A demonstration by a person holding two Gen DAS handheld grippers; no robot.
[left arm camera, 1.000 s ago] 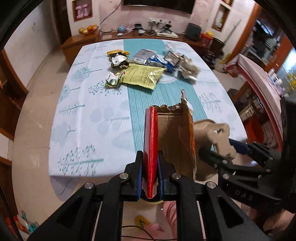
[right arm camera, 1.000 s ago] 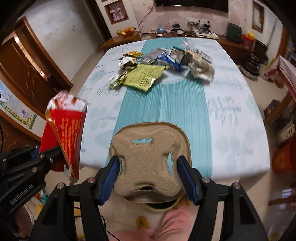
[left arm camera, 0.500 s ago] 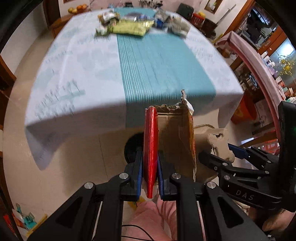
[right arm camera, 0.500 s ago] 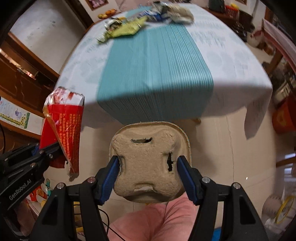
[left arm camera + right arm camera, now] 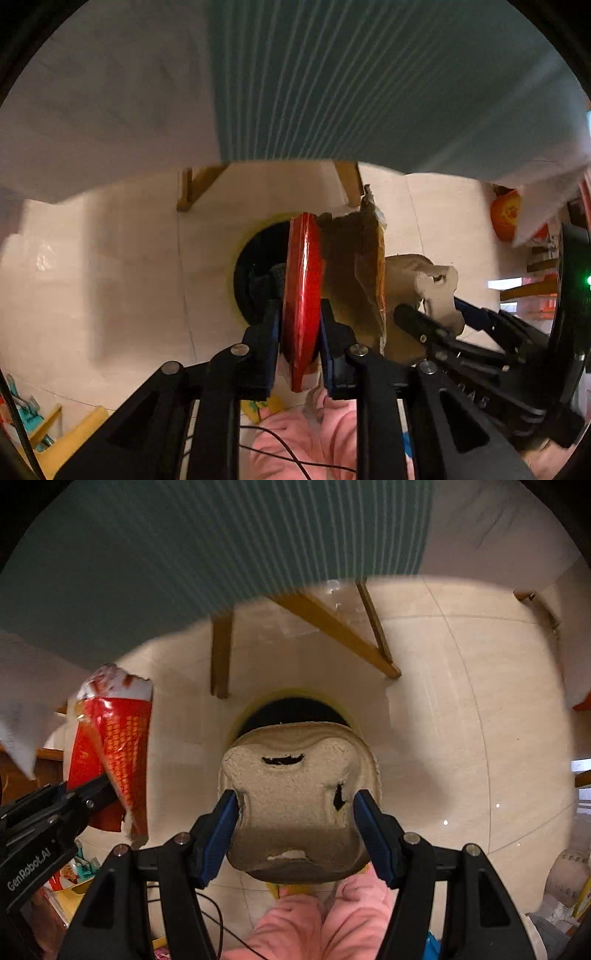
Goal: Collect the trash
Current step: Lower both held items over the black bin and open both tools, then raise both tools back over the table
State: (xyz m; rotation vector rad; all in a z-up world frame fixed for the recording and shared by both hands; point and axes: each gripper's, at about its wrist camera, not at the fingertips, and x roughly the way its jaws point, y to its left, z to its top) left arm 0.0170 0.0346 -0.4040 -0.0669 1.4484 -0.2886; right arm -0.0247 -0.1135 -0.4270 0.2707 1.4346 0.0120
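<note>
1. Below the table edge, both grippers pointed steeply down toward a dark round bin (image 5: 295,710) with a yellow rim, standing on the pale tiled floor (image 5: 461,738).
2. The left gripper (image 5: 301,332) had the red snack wrapper (image 5: 301,288) edge-on between its blue pads; its jaws were opening, though the wrapper sat so snugly between them that the pads seemed to be touching it.
3. From the right wrist view that same wrapper showed as a torn red-and-white packet out to the left, beside the bin rather than directly over it.
4. The right gripper (image 5: 295,819) stood wide but was clamped on a moulded pulp cup tray (image 5: 295,797), one pad pressing each side.
5. That tray hung just in front of the bin's mouth, covering its near rim.
6. A teal-striped tablecloth (image 5: 184,554) draped overhead, with wooden table legs (image 5: 221,650) behind the bin.
7. Pink trousers (image 5: 314,923) of the person showed at the bottom.
</note>
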